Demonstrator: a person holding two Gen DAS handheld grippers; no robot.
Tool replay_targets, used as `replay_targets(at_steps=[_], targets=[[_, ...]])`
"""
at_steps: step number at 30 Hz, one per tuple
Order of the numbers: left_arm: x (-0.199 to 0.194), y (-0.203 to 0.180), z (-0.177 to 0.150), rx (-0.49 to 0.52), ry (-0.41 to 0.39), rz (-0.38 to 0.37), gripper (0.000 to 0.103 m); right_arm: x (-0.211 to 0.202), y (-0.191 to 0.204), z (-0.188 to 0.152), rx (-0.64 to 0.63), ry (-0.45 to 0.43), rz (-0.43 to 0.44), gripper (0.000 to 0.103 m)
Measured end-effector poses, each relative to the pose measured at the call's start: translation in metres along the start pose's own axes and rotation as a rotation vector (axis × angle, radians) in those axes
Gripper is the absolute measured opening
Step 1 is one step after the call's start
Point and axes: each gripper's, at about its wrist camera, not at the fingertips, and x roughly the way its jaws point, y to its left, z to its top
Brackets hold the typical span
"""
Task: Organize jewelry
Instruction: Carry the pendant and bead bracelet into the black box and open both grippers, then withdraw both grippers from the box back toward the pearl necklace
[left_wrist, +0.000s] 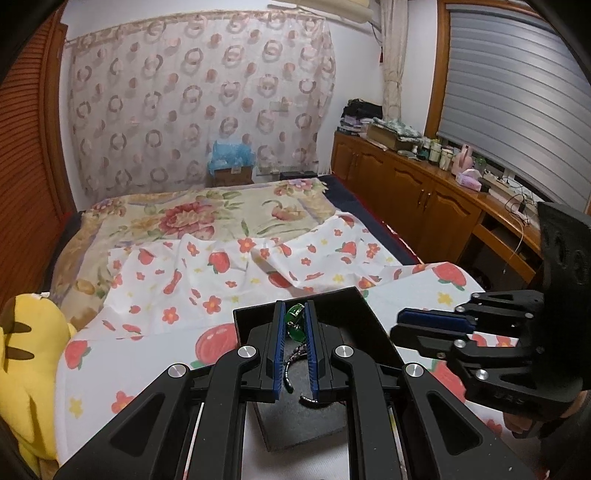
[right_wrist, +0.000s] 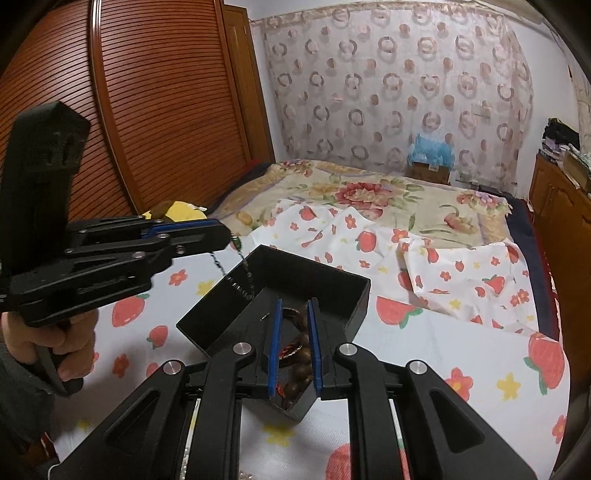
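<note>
A black open box (left_wrist: 354, 314) sits on the strawberry-print sheet, also in the right wrist view (right_wrist: 332, 291). My left gripper (left_wrist: 294, 314) is shut on a green pendant necklace (left_wrist: 295, 325); its dark beaded chain (right_wrist: 240, 273) hangs from the fingertips down into the box. The left gripper (right_wrist: 225, 236) shows at the left of the right wrist view. My right gripper (right_wrist: 295, 314) hovers over the box, jaws slightly apart and empty, above brown and red beaded bracelets (right_wrist: 295, 350) lying inside. The right gripper (left_wrist: 402, 325) shows right of the box in the left wrist view.
A yellow plush toy (left_wrist: 26, 350) lies at the bed's left edge. A crumpled strawberry sheet (left_wrist: 258, 266) and floral blanket (left_wrist: 207, 214) lie beyond the box. A wooden cabinet (left_wrist: 424, 192) with clutter runs along the right; a louvred wardrobe (right_wrist: 155, 92) stands on the left.
</note>
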Motion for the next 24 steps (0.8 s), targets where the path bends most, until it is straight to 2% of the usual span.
replay_targets(at_steps=[15, 24], targets=[[0.019, 0.000, 0.000, 0.009, 0.036, 0.011, 0.011, -0.018, -0.006, -0.030, 0.000, 0.025, -0.045, 0.016], [-0.005, -0.002, -0.024, 0.020, 0.016, 0.022, 0.027, -0.035, 0.003, -0.057, 0.013, 0.036, -0.055, 0.016]])
